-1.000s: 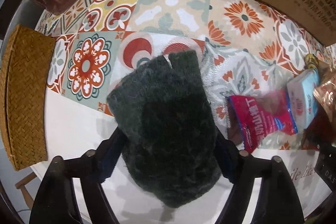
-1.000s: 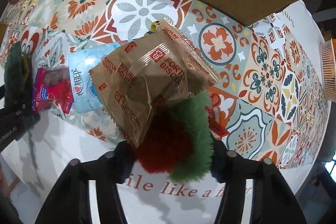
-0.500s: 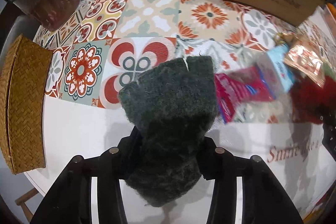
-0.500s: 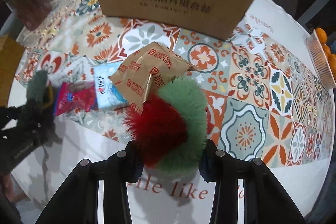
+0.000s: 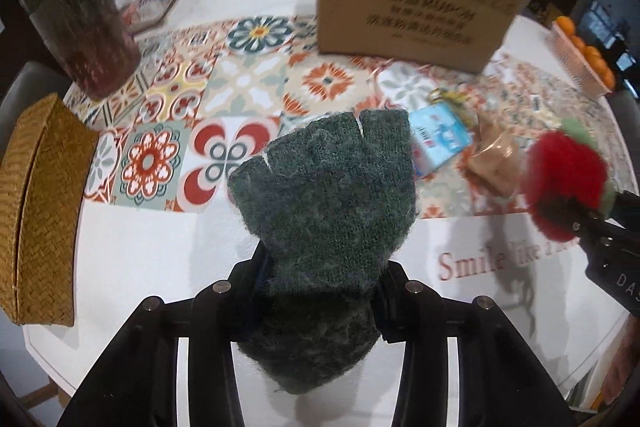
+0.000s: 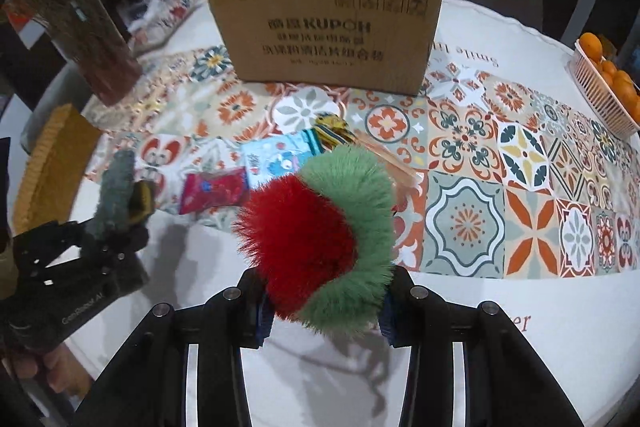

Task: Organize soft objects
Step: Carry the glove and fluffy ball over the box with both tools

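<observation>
My left gripper [image 5: 320, 287] is shut on a dark green knitted glove [image 5: 328, 195] and holds it above the white table edge; it also shows in the right wrist view [image 6: 116, 187]. My right gripper [image 6: 324, 303] is shut on a fluffy red and green pompom [image 6: 320, 227], also held above the table; the pompom shows at the right of the left wrist view [image 5: 564, 183]. An open cardboard box [image 6: 328, 35] stands at the back of the table, beyond both grippers.
Snack packets lie on the patterned cloth: a red one [image 6: 212, 191], a light blue one [image 6: 276, 159] and a brown biscuit one [image 5: 496, 159]. A woven basket [image 5: 36, 211] stands left, a dark vase [image 5: 76, 15] back left, a basket of oranges [image 6: 608, 87] right.
Both grippers have risen and pulled back from the table with their objects. The cardboard box has come into fuller view, its open top now visible.
</observation>
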`<state>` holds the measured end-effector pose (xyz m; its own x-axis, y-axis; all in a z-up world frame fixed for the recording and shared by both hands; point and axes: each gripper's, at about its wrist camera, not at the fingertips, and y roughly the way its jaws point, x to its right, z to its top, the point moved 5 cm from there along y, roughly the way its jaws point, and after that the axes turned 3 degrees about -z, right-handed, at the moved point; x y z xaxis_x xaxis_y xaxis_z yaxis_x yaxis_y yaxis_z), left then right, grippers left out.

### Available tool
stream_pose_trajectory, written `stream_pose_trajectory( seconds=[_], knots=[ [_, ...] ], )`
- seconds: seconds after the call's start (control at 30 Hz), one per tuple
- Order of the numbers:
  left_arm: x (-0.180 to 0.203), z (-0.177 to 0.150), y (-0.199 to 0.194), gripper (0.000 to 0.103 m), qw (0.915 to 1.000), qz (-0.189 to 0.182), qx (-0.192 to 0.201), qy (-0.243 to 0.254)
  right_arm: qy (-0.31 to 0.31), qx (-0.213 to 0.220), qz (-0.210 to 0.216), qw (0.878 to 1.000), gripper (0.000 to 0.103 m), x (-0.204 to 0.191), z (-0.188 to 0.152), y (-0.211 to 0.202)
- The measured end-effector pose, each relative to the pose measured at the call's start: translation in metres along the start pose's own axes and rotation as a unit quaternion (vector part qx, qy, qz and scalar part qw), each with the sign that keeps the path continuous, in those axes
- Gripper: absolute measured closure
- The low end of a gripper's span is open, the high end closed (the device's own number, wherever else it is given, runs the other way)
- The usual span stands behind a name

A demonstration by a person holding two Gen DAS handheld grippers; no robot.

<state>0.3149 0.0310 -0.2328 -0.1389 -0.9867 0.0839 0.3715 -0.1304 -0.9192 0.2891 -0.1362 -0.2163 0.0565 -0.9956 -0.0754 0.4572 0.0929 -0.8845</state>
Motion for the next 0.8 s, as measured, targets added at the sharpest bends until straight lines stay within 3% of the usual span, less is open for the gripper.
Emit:
stream_pose_trajectory(
  seconds=[0.37,0.8],
  knots=[
    [0.013,0.024,-0.046,0.061,0.9969,-0.031,0.069,0.019,0.007,0.083,0.021,0.996,0.061,-0.006,0.014,-0.055],
    [0.027,0.074,-0.101,0.061,0.9848,-0.043,0.162,0.046,0.017,0.173,0.036,0.984,0.061,0.001,0.052,-0.100]
  ],
)
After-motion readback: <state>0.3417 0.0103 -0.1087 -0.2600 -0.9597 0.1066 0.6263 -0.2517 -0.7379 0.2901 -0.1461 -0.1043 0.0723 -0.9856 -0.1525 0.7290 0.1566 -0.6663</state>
